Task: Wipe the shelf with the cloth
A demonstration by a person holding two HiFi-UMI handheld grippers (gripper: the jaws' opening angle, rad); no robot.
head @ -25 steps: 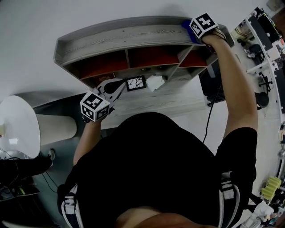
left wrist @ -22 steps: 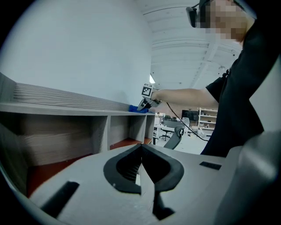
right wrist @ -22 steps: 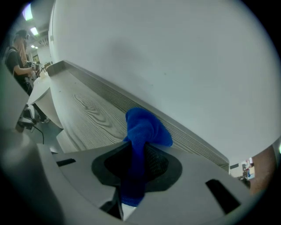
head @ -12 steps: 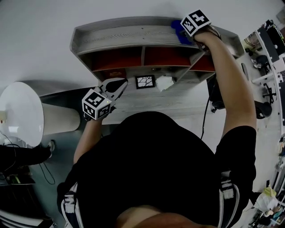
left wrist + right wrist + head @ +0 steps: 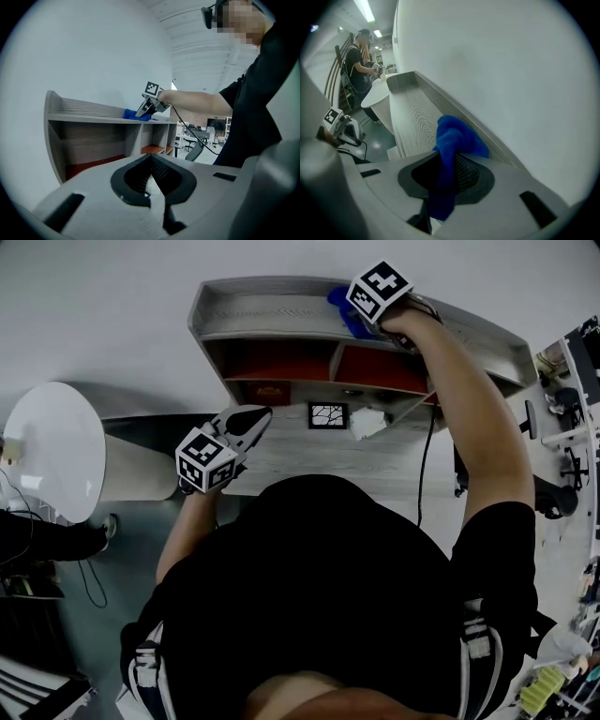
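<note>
Cloth [image 5: 454, 140] — blue, bunched — is clamped in my right gripper [image 5: 445, 180], pressed on the top board of the shelf [image 5: 412, 117]; my left gripper [image 5: 151, 180] hangs closed, empty.

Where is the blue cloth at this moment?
The blue cloth is clamped in the right gripper. It lies on the shelf's top board close to the wall, roughly midway along the shelf in the head view.

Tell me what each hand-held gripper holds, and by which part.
The right hand-held gripper pinches the blue cloth by a bunched fold, the rest bulging past the jaws onto the shelf top. The left hand-held gripper holds nothing.
</note>
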